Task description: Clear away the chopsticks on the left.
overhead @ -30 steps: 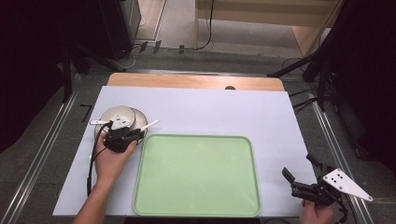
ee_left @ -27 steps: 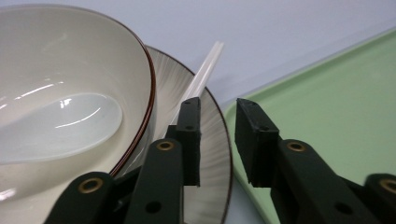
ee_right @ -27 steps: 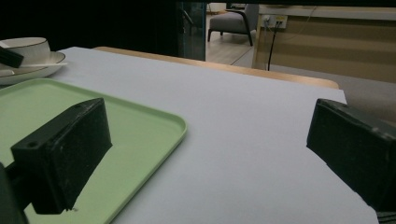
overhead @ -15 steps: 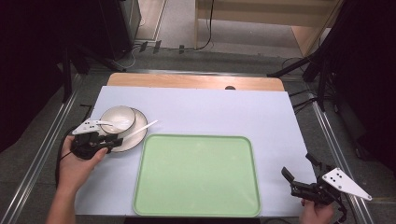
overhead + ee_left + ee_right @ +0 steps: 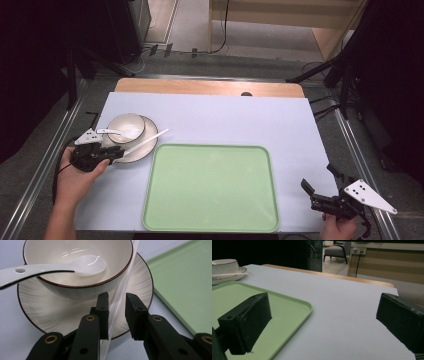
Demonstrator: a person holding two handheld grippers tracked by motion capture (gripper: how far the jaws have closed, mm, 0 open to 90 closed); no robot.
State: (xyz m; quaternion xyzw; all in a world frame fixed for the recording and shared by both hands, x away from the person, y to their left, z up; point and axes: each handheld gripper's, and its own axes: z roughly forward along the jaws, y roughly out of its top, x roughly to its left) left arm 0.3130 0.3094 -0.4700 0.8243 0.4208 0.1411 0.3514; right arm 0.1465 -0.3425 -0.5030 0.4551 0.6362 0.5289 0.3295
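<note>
Left tool [image 5: 117, 315] spread around clear plastic stick [image 5: 119, 300], ribbed round plate [image 5: 50, 312], glossy bowl [image 5: 75, 287], right tool [image 5: 322, 322] spread

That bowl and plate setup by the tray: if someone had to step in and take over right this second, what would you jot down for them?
Left gripper: jaws open, either side of the white chopstick lying across the plate; not clamped yet.
Right gripper: wide open, holding nothing, near the tray's right corner.
Bowl sits on the plate, left of the green tray; a white spoon rests in the bowl.
Done: nothing is on the tray.
Left: probably shut on the chopstick and lift it; the tray looks the likely destination.
</note>
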